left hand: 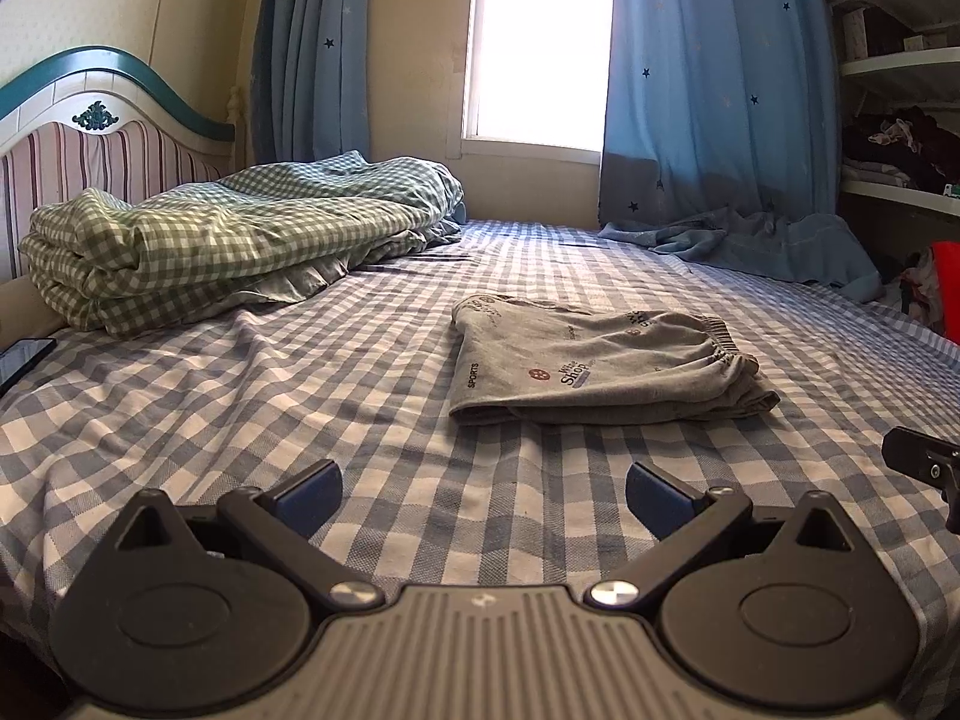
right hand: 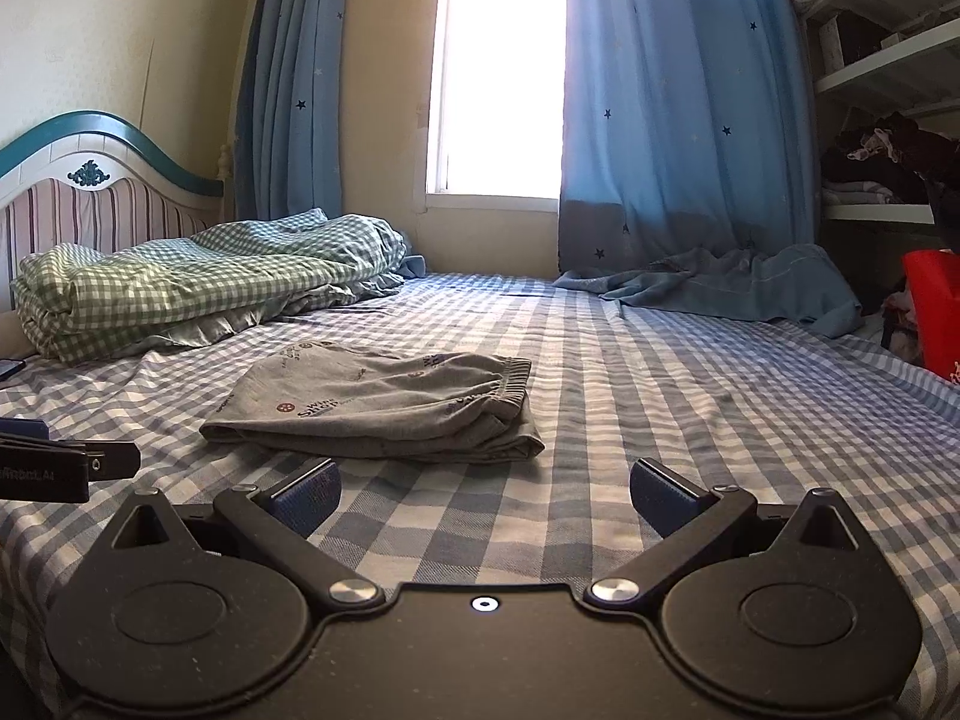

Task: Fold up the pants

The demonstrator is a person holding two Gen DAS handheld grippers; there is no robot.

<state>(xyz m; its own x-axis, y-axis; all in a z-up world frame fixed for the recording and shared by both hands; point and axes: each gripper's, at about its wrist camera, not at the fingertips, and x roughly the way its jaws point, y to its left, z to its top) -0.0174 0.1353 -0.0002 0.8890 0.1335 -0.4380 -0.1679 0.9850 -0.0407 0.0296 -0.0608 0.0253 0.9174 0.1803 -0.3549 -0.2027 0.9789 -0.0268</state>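
Lying folded on the checked bed (left hand: 300, 408): grey pants (left hand: 594, 366), seemingly in several layers. Hovering just short of them, both empty: left gripper (left hand: 483, 495) and right gripper (right hand: 485, 489), fingers spread wide.

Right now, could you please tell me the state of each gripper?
Left gripper: open, holding nothing, short of the folded pants.
Right gripper: open, holding nothing.

Both wrist views low over bed (left hand: 240, 396), facing window (left hand: 540, 42); shared: folded pants (right hand: 372, 408), quilt (right hand: 198, 282).
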